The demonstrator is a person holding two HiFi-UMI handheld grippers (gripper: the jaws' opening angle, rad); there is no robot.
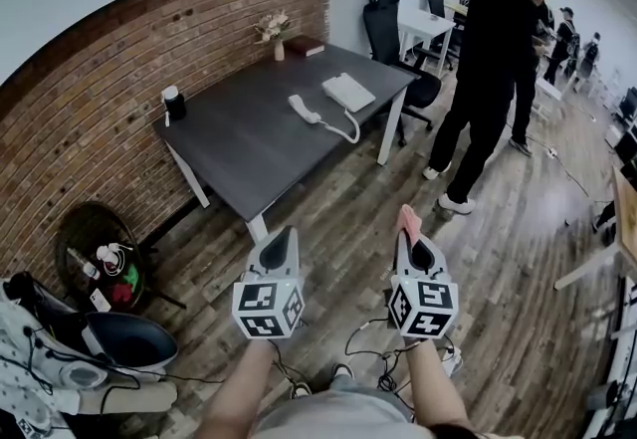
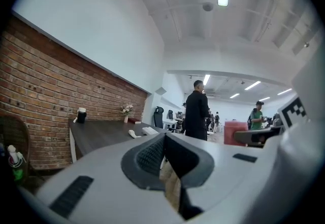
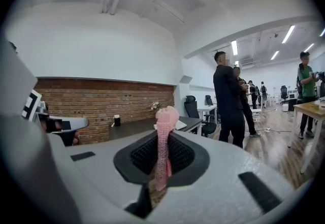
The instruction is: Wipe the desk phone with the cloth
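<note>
A white desk phone point(image 1: 348, 92) lies on the dark grey desk point(image 1: 249, 138), with its handset point(image 1: 305, 109) off to the left on a curly cord. Both grippers hang over the wooden floor, well short of the desk. My right gripper point(image 1: 409, 224) is shut on a pink cloth point(image 3: 163, 141), which sticks up between its jaws. My left gripper point(image 1: 286, 234) is shut with nothing in it. The left gripper view shows the phone point(image 2: 150, 130) and handset point(image 2: 132, 134) far off on the desk.
On the desk stand a dark cup point(image 1: 175, 103), a small flower vase point(image 1: 278, 50) and a book point(image 1: 305, 46). A black office chair point(image 1: 388, 29) sits behind it. Two people point(image 1: 488, 69) stand to the right. A round rack point(image 1: 100, 253) with cables is at the left.
</note>
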